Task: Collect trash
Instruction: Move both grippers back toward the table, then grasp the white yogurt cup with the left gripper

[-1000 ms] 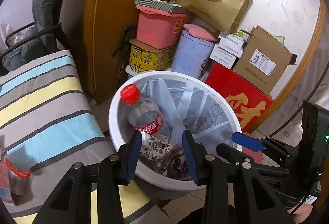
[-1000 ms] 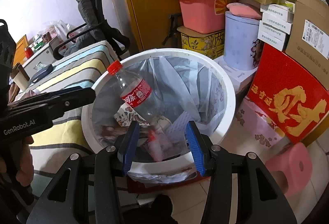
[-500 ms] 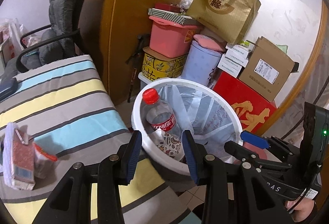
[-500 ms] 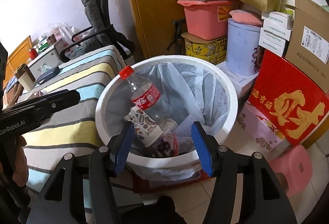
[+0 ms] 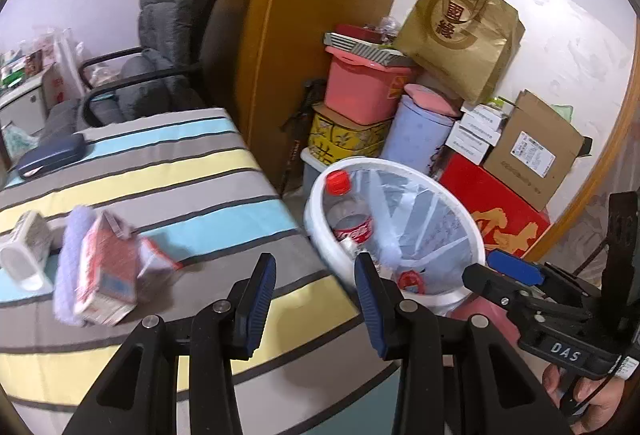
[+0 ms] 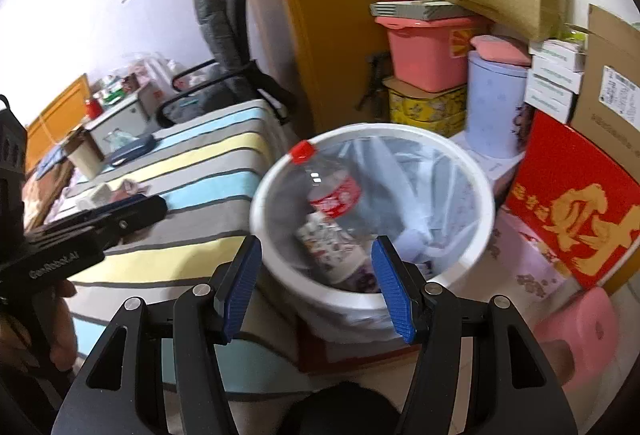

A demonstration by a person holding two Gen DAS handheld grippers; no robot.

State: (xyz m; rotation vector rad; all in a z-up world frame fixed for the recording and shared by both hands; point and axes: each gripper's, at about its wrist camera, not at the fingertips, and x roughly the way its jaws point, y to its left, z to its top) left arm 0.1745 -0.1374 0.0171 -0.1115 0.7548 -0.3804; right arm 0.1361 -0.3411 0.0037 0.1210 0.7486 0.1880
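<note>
The left gripper (image 5: 315, 299) is hanging over the striped bed (image 5: 168, 171) with its jaws spread and gripping nothing, a crumpled carton (image 5: 106, 275) lying beyond them. The right gripper (image 6: 316, 285) is hovering before the white bin (image 6: 472, 267), jaws spread wide and empty, the plastic bottle (image 6: 332, 195) leaning inside.

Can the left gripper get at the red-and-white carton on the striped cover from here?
Probably yes. The left gripper is open and empty, and the carton lies exposed on the striped cover, nothing between them. It sits off left, so the hand must swing over.
</note>
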